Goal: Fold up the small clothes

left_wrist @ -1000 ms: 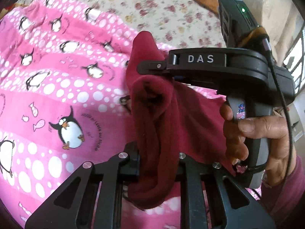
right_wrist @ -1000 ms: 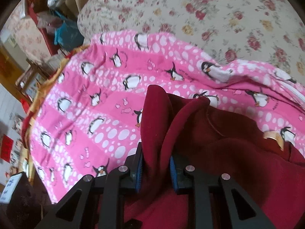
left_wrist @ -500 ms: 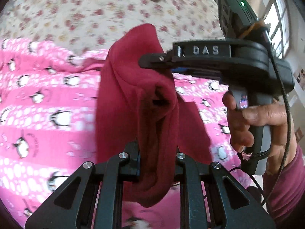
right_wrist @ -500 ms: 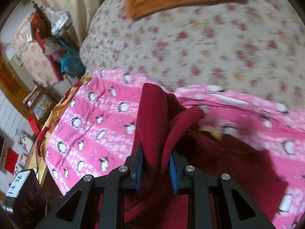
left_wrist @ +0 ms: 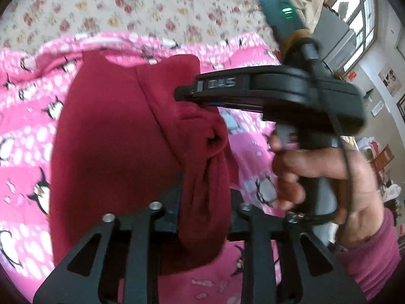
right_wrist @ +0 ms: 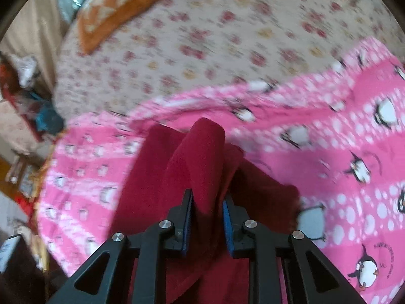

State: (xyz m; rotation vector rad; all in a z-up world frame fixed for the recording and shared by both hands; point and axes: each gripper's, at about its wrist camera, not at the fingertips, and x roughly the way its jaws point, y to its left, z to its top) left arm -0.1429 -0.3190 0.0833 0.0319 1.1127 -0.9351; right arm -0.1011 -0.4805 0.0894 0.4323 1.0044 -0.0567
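A dark red garment is held up over a pink penguin blanket, which is spread on a flowered bedcover. A thick bunched fold of the garment is seen between the fingers of the left gripper; its jaws have just been opening, and the fold fills the gap between them, so whether the pads press on it cannot be told. In the right wrist view, the right gripper is seen clamped narrowly on another upright fold of the garment, blue pads against the cloth on both sides.

Ahead of the right gripper, the blanket's far edge is met first, then open bedcover, with an orange cushion at the far left. Left of that gripper, the bed's edge drops away to cluttered furniture, too blurred to be named.

In the left wrist view, the right gripper is seen from the side, gripped by a hand with a pink sleeve. Raised letters on its body are smeared by motion and cannot be read. Small writing beside a penguin at the lower right of the right wrist view is too fine to be made out.
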